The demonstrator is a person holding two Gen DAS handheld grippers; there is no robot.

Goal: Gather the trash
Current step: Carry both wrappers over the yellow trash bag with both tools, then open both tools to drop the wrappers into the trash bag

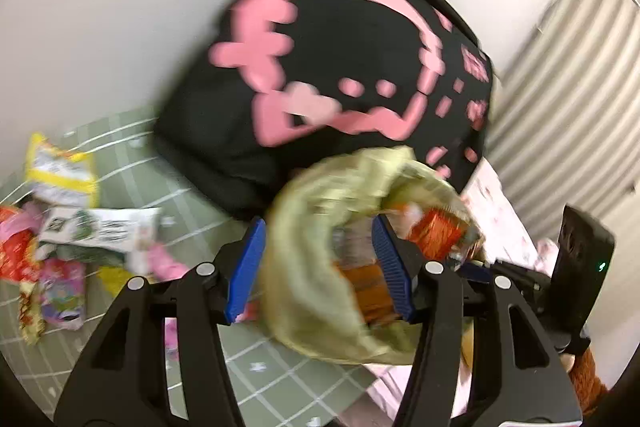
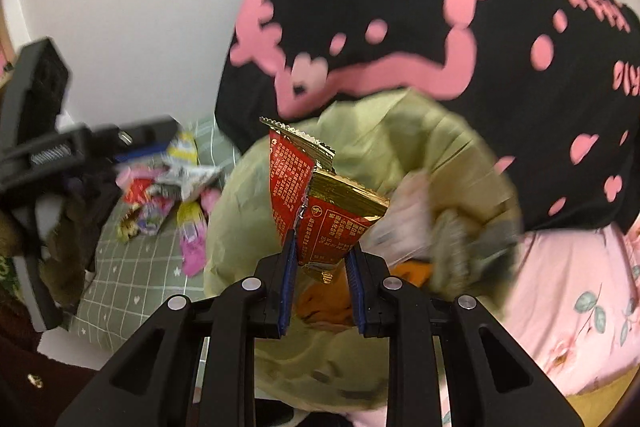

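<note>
Right wrist view, lower centre: the right gripper [image 2: 322, 259] is standing with its jaws at a moderate gap and a red-and-gold wrapper [image 2: 320, 203] sitting upright between the blue pads [image 2: 289, 283]. The left pad is lying against the wrapper's edge; whether the right pad is touching it cannot be told, so a firm grip is not confirmed. The wrapper is torn open at its top and is hanging above the mouth of a pale green trash bag [image 2: 400, 139], which is filling the middle of the frame. Blurred trash is showing inside the bag to the right of the wrapper.

Left wrist view, lower centre: the left gripper [image 1: 320, 259] is standing with its jaws fairly wide, and the green bag [image 1: 312, 235] is bunching between them. Motion blur is preventing any call on whether the pads are pressing the bag material. Orange and red packaging [image 1: 436, 231] is showing through the bag opening, right of centre.

Further out, at the left of both views, a pile of loose snack wrappers [image 1: 60, 227] [image 2: 168, 195] is lying on a green checked sheet [image 1: 132, 163] [image 2: 132, 267]. A pink floral cover [image 2: 568, 287] is occupying the lower right of the right wrist view. Behind the bag, a black garment with pink print [image 1: 340, 59] [image 2: 420, 27] is filling the upper centre. A white wall [image 1: 120, 7] is closing the background, with a pleated curtain [image 1: 568, 67] at upper right in the left wrist view.
</note>
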